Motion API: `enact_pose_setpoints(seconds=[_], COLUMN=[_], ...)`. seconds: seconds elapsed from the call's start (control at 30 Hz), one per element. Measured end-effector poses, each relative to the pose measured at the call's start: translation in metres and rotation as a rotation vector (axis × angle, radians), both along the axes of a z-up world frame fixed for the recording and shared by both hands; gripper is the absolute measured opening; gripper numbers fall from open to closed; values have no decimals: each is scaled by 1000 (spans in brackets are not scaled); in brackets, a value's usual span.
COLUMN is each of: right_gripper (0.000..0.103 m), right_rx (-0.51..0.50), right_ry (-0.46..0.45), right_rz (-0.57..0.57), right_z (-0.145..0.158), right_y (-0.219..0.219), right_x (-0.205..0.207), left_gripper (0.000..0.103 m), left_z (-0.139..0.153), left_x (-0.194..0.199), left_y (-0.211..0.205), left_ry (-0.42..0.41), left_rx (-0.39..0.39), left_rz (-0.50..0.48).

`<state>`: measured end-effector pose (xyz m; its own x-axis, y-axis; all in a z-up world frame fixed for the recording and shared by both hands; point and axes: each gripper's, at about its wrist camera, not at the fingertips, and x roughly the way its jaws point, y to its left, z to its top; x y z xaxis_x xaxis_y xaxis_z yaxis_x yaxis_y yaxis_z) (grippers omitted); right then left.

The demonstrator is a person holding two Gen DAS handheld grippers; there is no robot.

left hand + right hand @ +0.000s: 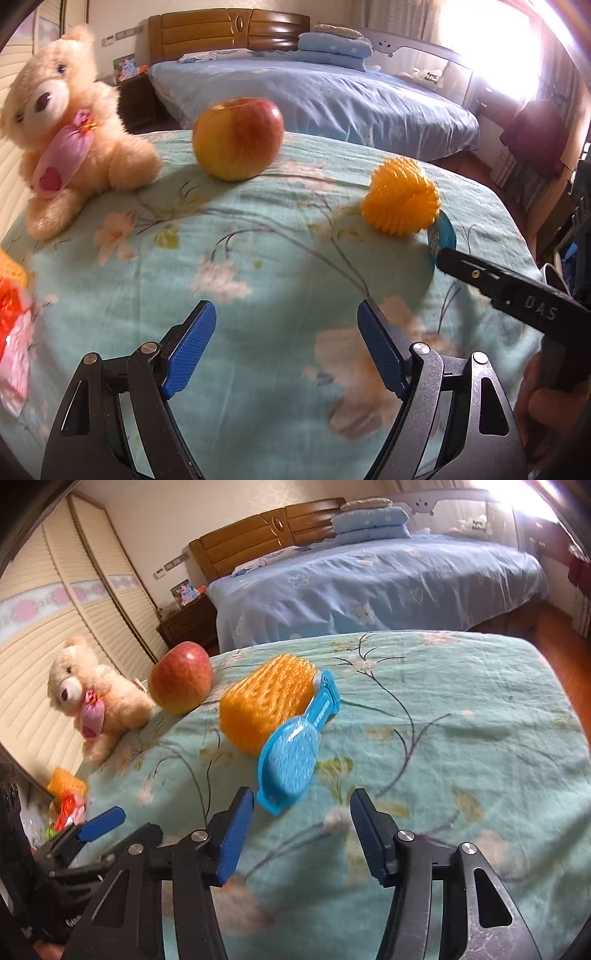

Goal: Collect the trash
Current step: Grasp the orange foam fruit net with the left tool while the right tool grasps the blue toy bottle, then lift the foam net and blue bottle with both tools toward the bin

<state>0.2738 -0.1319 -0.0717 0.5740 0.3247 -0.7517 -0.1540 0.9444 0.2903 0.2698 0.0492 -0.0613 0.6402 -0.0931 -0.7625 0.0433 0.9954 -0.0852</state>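
Note:
An orange foam fruit net [400, 195] [266, 701] lies on the green flowered bedspread [258, 240] [461, 738]. A blue hairbrush [295, 746] [441, 236] leans against the net's right side. Crumpled red and pink wrappers [14, 332] [68, 805] lie at the bed's left edge with another orange piece [66, 781]. My left gripper [286, 308] is open over bare bedspread, with nothing between its fingers. My right gripper [302, 794] is open, and the brush's near end lies just ahead of its fingertips, untouched. The right gripper's body [498, 288] reaches in from the right in the left wrist view.
A red-yellow apple [238, 138] [181, 683] and a cream teddy bear [66, 129] [92, 698] sit at the far left of the bedspread. Beyond is a second bed with blue sheets [314, 96] [369, 583]. Louvred wardrobe doors [55, 646] run along the left.

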Motion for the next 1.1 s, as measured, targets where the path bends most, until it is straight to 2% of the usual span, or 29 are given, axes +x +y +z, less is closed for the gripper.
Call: enact_pose_setpoints(seconds=[0.03,0.07,0.13,0.37,0.57,0.7,0.87,0.9,0.93,0.97,1.0,1.03,1.1], right_gripper=[49,37,19,17,17,17,17,17,17,16,16,16,16], right_rx=[2,0,5,38,74,75,88,90,92,92,92,93,94], right_ry=[4,4,14,7,18,-2,-3,-1,-1,-2,-4,-6,-6], right_rz=[-3,-4,-6,-29,-70,-82,-86,-88,-91,-94,-97,-100,-107], right_z=[-2,-3,-5,-2,-3,2,2,2,2,2,3,3,4], right_y=[0,-1,-6,-43,-81,-90,-96,-97,-99,-100,-101,-103,-105], right_x=[4,6,9,-8,-29,-41,-46,-47,-47,-48,-49,-50,-52], left_gripper=[81,81,81,81,81,86,86,78,52,45,43,34,29], left_z=[0,0,1,8,16,11,0,-3,-6,-8,-8,-6,-2], left_x=[4,9,16,42,49,57,74,77,79,79,77,73,64], left_y=[-2,-5,-12,-51,-70,-86,-104,-107,-110,-112,-111,-110,-108], left_ry=[-1,-3,-11,-57,-62,-45,-14,-6,3,17,15,2,-3], left_rx=[-8,-16,-25,9,-35,-16,16,41,68,71,62,51,23], left_rz=[-5,-11,-29,-124,-207,-191,-138,-125,-113,-111,-110,-112,-119])
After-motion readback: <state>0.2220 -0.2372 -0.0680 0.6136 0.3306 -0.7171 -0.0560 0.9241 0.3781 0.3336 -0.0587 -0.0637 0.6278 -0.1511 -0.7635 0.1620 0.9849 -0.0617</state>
